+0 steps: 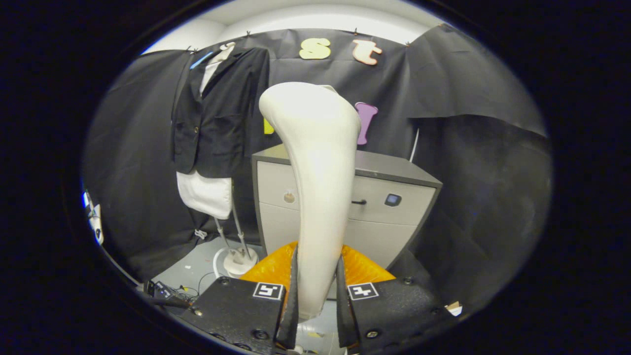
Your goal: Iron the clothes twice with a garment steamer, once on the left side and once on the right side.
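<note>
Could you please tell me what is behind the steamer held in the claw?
The claw is shut on the steamer. Behind it stands a grey cabinet with two drawers; the steamer covers the cabinet's middle. The jacket hangs off to the side, uncovered.

Pale grey floor at lower left of frame carries the round white base of a garment stand, its thin legs rising from it. Thin dark cables lie loose near that base. Grey two-drawer cabinet stands on the floor at centre right
</note>
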`<state>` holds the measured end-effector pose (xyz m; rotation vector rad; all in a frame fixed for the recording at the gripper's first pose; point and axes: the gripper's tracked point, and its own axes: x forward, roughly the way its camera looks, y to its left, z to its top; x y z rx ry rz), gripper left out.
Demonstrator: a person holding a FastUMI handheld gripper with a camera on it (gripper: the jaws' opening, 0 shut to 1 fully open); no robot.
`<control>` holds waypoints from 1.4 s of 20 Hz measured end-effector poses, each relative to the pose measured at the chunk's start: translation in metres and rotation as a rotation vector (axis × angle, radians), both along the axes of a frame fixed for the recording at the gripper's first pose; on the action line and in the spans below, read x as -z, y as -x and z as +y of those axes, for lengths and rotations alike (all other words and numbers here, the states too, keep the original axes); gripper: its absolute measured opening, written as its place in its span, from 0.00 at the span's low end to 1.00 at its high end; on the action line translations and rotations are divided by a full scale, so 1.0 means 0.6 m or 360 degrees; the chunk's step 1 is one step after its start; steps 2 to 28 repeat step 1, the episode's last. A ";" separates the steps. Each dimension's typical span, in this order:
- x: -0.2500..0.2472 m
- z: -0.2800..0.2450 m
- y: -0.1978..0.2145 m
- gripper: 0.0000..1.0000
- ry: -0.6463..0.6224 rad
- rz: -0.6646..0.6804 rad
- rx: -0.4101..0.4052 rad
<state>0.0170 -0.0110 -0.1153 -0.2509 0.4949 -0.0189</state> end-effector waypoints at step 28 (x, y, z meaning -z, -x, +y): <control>-0.002 -0.012 0.009 0.34 -0.0004 0.0005 0.0035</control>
